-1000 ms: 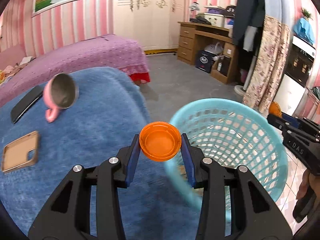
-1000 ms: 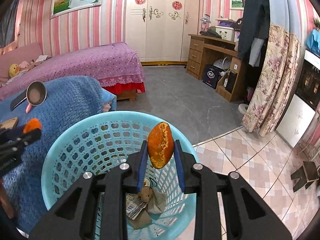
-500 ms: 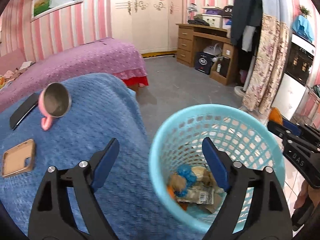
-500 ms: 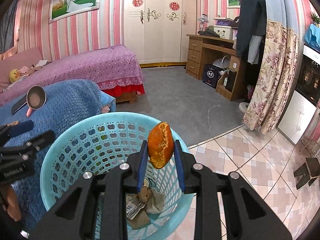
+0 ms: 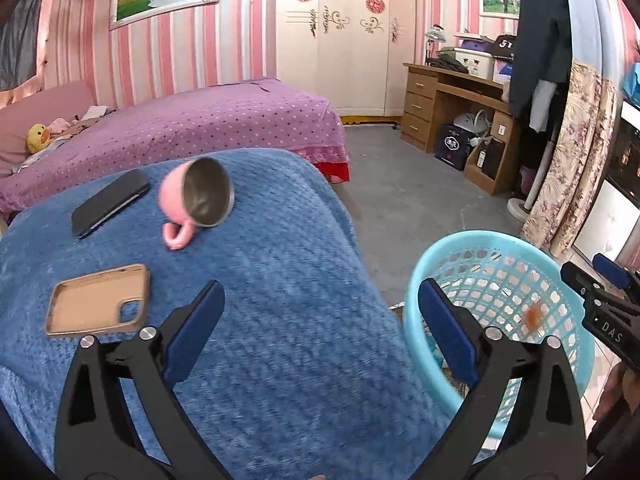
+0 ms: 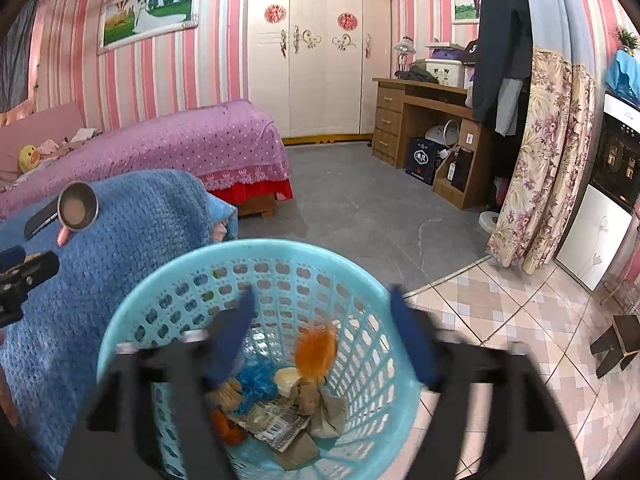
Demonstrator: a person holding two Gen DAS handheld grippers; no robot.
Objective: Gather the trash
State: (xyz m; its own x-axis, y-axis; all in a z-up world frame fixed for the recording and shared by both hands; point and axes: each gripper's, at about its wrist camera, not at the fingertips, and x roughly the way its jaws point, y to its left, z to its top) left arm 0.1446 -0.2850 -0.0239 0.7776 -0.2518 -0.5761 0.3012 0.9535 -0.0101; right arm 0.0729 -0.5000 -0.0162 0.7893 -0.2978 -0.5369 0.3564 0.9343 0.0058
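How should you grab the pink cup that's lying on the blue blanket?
The pink cup lies on its side on the blue blanket, open mouth toward the camera, handle low against the fabric. Probably best: come down from above and pinch across the round body, since the handle sits too near the blanket for a finger to get under.

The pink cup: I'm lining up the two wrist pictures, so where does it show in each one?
Left wrist view: the pink cup lies on its side on the blue blanket, upper left of centre, beside a black phone.
Right wrist view: the same cup sits at the far left edge, small, mouth toward the camera.
Shared landmark: the light blue basket, lower right in the left view, bottom centre in the right.
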